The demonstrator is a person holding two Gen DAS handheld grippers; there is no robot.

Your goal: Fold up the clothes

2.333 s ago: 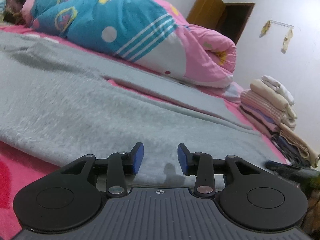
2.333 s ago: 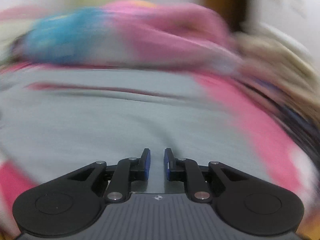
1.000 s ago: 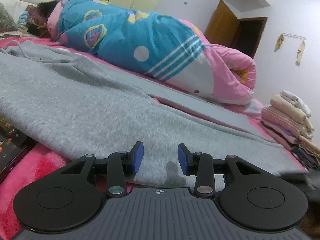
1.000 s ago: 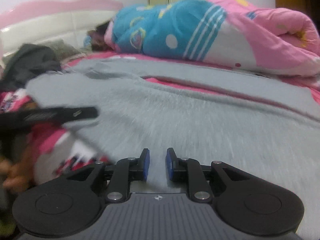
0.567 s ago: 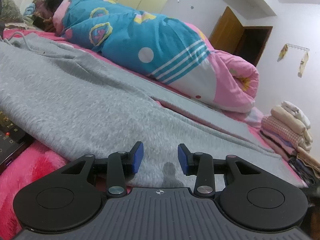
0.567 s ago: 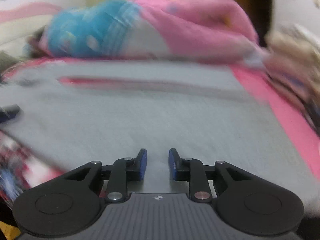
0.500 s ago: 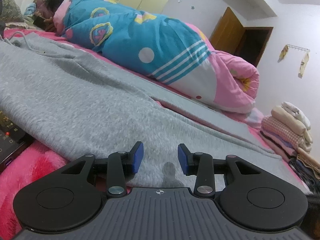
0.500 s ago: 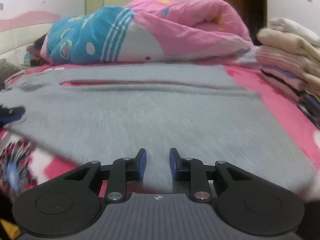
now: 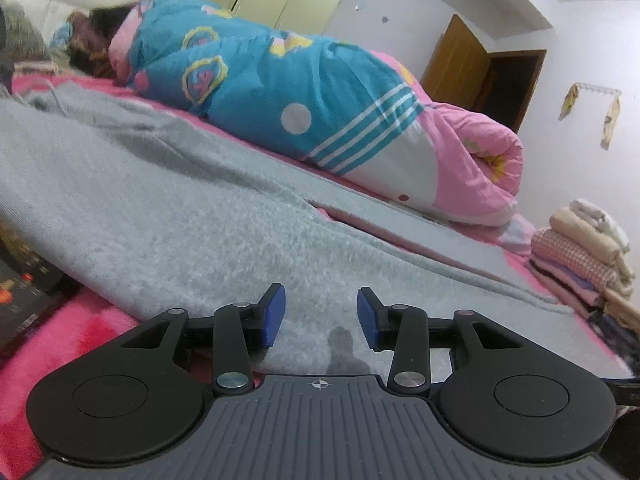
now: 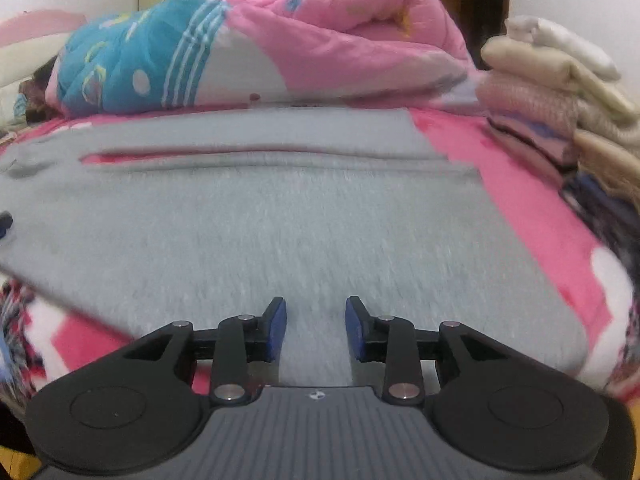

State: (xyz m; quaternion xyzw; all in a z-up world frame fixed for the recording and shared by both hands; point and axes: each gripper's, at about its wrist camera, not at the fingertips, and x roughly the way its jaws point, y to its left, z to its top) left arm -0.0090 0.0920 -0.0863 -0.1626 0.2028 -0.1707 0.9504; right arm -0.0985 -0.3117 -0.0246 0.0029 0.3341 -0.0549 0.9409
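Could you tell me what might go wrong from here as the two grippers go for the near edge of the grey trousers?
1. The grey trousers are thick and fuzzy; the open right gripper, whose jaws have just been opening, may pinch only the top layer.
2. The left gripper is also open at the hem; uneven grips could skew the fold.
3. The stack of folded clothes sits close beside the trouser leg ends, so a wide swing might topple it.

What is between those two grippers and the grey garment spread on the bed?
Nothing visible. The grey garment lies flat right ahead of the left gripper and the right gripper, both open; the right one's jaws have just been opening, with only cloth beneath.
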